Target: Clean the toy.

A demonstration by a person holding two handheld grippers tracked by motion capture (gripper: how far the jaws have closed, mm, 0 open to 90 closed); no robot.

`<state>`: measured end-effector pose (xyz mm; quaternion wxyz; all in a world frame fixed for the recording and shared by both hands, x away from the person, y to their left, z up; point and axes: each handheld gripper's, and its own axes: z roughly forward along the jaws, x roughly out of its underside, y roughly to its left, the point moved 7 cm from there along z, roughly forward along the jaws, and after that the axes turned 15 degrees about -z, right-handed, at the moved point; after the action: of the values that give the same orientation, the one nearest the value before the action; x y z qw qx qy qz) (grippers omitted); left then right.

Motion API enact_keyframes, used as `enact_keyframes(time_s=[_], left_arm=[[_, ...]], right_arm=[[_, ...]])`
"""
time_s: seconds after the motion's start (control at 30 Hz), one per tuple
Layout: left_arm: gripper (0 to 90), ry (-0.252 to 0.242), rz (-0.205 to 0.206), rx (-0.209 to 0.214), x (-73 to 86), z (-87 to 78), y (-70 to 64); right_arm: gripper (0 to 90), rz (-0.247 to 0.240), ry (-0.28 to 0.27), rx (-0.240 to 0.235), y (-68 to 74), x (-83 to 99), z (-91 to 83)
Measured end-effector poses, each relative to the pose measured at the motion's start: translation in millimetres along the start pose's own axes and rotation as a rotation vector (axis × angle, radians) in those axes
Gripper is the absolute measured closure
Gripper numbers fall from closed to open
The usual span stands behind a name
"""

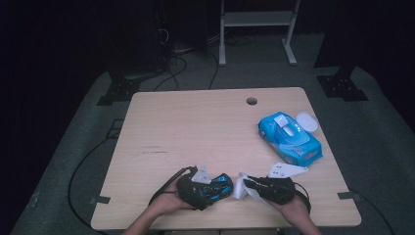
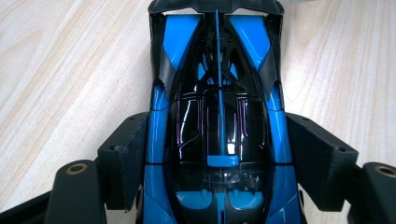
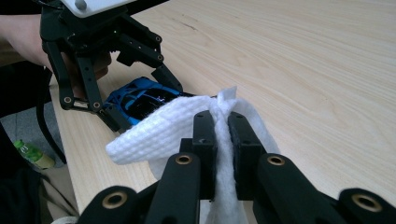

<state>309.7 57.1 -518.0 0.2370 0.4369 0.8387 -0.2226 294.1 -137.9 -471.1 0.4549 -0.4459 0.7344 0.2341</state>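
Left gripper (image 1: 215, 188) clamped on glossy blue-and-black plastic toy car (image 2: 217, 121), jaws pressing both flanks at mid-body. Car held near front edge of light wooden table (image 1: 195, 132), nose toward right gripper (image 1: 247, 185). Right gripper closed on white textured wet wipe (image 3: 163, 128), pinched between both jaws; loose fold of wipe hangs toward car, just beside it. Blue wet-wipe pack (image 1: 289, 138), lid flipped open, lies well apart at table's right side.
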Motion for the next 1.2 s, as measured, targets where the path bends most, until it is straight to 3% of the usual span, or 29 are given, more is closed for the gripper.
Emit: enact_keyframes(time_s=[0.23,0.4,0.67,0.87,1.0,1.2], left_arm=[[26.4,-0.022,0.009,-0.001,-6.8,-4.7,-0.4],[26.3,0.020,0.019,-0.024,-2.6,1.0,0.4],[25.6,0.049,-0.021,-0.010,-6.8,6.1,1.1],[19.8,0.053,-0.052,-0.029,-11.6,12.3,2.2],[25.6,0.044,-0.017,-0.050,-11.2,12.9,-2.4],[25.8,0.025,-0.002,-0.050,-9.4,11.1,-2.5]], right_arm=[[82.0,0.003,-0.007,0.007,-2.0,-1.1,-1.3],[82.0,0.000,-0.004,0.005,-0.9,-0.8,0.0],[82.0,0.001,-0.002,0.001,-0.1,-0.7,1.3],[82.0,-0.003,-0.003,-0.001,0.7,0.0,2.1],[82.0,0.000,-0.004,0.002,0.8,-0.2,1.5],[82.0,0.005,-0.011,0.011,-1.2,-0.3,-1.2]])
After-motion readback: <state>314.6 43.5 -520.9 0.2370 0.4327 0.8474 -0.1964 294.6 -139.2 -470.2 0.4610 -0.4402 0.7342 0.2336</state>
